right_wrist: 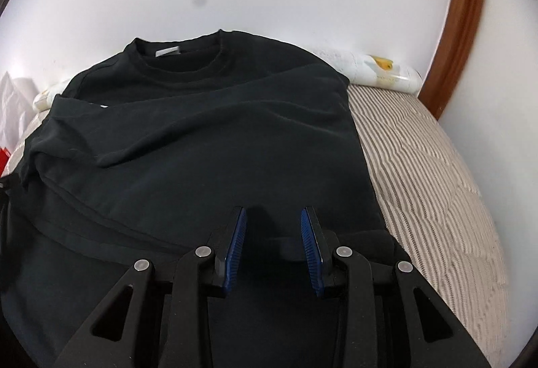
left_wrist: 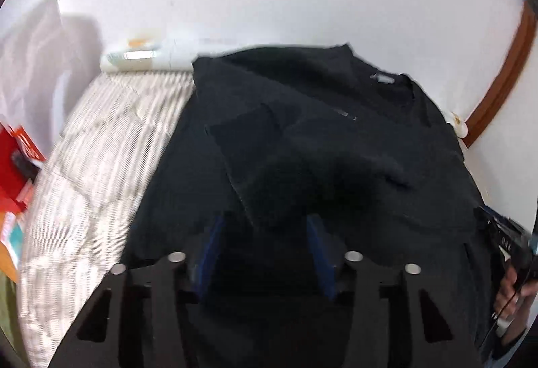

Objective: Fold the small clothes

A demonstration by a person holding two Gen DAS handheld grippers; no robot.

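Observation:
A black T-shirt (right_wrist: 208, 139) lies on a striped bed cover, collar toward the wall, both sides folded inward over the body. It also shows in the left wrist view (left_wrist: 319, 149), where a sleeve lies folded across the middle. My left gripper (left_wrist: 264, 226) is open, its blue pads just above the shirt's lower part with nothing between them. My right gripper (right_wrist: 274, 223) is open and empty, hovering over the shirt's lower hem. The right gripper's body and the hand holding it show at the right edge of the left wrist view (left_wrist: 507, 253).
The striped bed cover (right_wrist: 430, 173) extends right of the shirt and left of it in the left wrist view (left_wrist: 101, 166). A white pillow (right_wrist: 376, 72) lies along the wall. A brown wooden frame (right_wrist: 464, 25) stands at the right. Red packaging (left_wrist: 16, 159) lies at the left.

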